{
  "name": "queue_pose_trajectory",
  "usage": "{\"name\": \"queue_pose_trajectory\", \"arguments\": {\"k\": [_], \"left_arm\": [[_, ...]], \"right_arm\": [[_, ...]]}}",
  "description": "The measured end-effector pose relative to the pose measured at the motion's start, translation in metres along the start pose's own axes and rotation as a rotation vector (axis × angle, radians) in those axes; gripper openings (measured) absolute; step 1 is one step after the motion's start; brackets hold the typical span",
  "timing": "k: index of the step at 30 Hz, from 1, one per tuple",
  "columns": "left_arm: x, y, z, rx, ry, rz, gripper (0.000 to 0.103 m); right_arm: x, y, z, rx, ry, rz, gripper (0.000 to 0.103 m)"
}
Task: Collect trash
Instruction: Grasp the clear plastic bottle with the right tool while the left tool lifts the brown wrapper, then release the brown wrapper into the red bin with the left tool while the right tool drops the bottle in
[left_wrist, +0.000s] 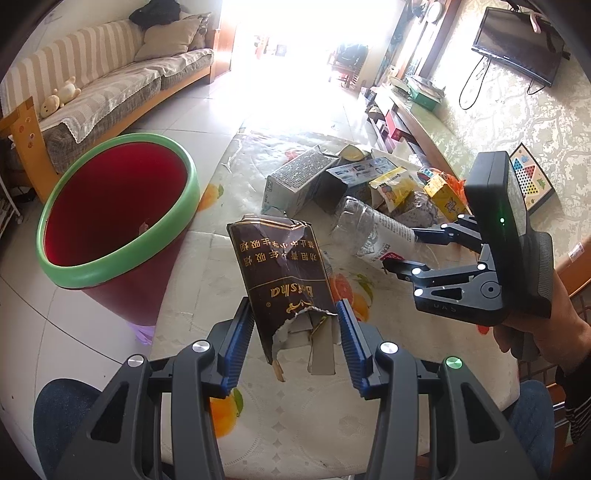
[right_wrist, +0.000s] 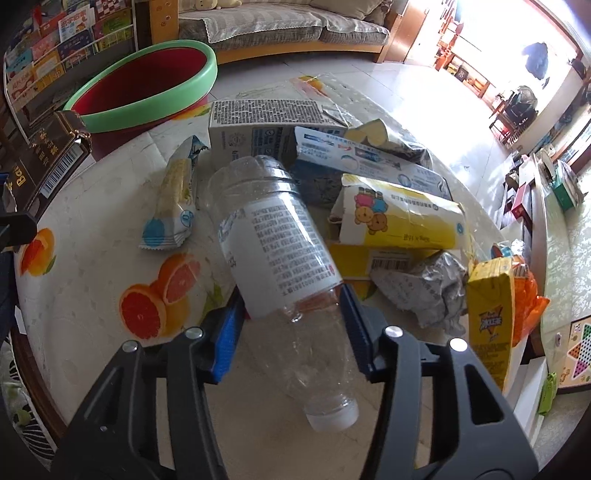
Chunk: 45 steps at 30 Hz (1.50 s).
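My left gripper (left_wrist: 295, 325) is shut on a torn dark brown cigarette carton (left_wrist: 280, 266) and holds it above the table, right of the red bin with a green rim (left_wrist: 114, 206). The carton also shows at the left edge of the right wrist view (right_wrist: 44, 162). My right gripper (right_wrist: 291, 314) is shut on a clear plastic bottle (right_wrist: 280, 243) with a white label, cap toward the camera. In the left wrist view the right gripper (left_wrist: 406, 251) grips the bottle (left_wrist: 369, 229) near the trash pile.
A pile of trash lies on the fruit-print tablecloth (right_wrist: 92, 206): a grey carton (right_wrist: 258, 125), a toothpaste box (right_wrist: 369, 155), a yellow bear box (right_wrist: 399, 218), crumpled paper (right_wrist: 432, 291), a yellow drink carton (right_wrist: 491, 317), a snack wrapper (right_wrist: 173, 199). The bin (right_wrist: 147, 85) stands at the table's left.
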<state>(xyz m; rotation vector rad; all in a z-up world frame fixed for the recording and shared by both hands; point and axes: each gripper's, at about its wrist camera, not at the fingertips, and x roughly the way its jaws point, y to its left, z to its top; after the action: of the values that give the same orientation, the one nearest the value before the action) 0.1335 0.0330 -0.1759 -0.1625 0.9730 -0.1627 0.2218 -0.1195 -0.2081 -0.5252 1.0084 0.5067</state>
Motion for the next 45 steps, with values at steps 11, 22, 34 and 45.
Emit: {"name": "queue_pose_trajectory", "arguments": {"k": [11,22,34,45], "left_arm": [[-0.024,-0.002,0.006,0.029,-0.032,0.005,0.043],[-0.044,0.015,0.039,0.055,-0.091,0.012,0.043],[-0.045,0.116,0.097,-0.018,-0.127,0.12,0.044],[-0.008,0.188,0.125,-0.041,-0.075,0.112,0.067]], "right_arm": [[-0.042,0.007,-0.017,0.128,-0.066,0.029,0.05],[-0.106,0.004,-0.001,0.267,-0.182,-0.011,0.05],[-0.113,0.03,0.058,0.305,-0.265,0.043,0.05],[-0.087,0.074,0.135,0.293,-0.286,0.092,0.05]]}}
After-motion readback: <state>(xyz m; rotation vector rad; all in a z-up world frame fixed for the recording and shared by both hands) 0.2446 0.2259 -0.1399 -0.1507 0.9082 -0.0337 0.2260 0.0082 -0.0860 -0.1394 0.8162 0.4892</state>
